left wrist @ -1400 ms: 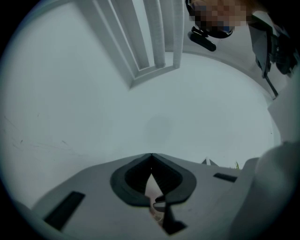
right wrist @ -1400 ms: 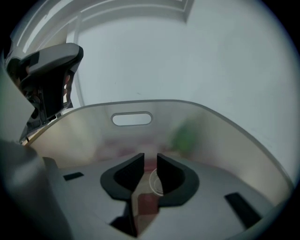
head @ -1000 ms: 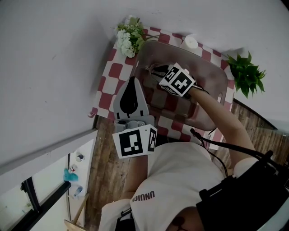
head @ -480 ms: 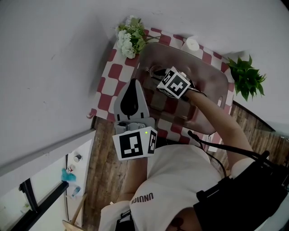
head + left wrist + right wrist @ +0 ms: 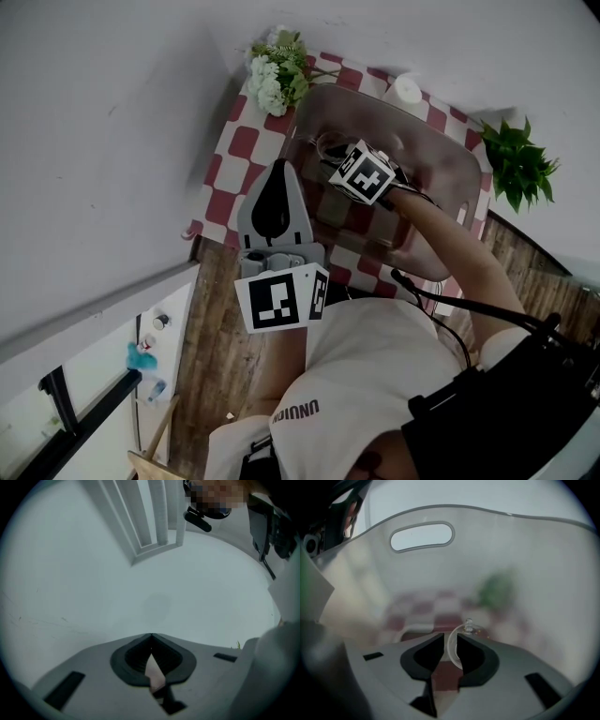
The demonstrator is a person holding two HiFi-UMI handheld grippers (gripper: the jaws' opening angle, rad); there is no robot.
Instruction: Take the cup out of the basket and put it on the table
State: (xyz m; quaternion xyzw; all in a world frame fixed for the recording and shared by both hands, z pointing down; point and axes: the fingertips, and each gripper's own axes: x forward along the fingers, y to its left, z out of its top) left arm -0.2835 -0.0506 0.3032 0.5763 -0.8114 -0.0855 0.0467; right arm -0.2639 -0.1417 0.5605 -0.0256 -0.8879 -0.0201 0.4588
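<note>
Right gripper [image 5: 450, 644] is down inside the translucent basket [image 5: 497, 550], jaws nearly together, pinching the rim of the clear glass cup [image 5: 468, 627]. Left gripper [image 5: 151, 637] is closed tight with nothing in it, facing a wall [image 5: 93, 588].

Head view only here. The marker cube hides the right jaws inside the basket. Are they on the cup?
Observer: Yes. In the right gripper view, the right gripper has its jaws closed on the wall of the clear cup, one jaw inside the rim and one outside.
Operator: Is the cup off the basket floor?
Observer: I cannot tell. Only the rim shows above the jaws, and the base is hidden behind them. The translucent basket wall rises beyond.
Operator: Left jaws?
Observer: In the left gripper view, the left gripper has its jaws together with nothing between them, facing a pale wall.
</note>
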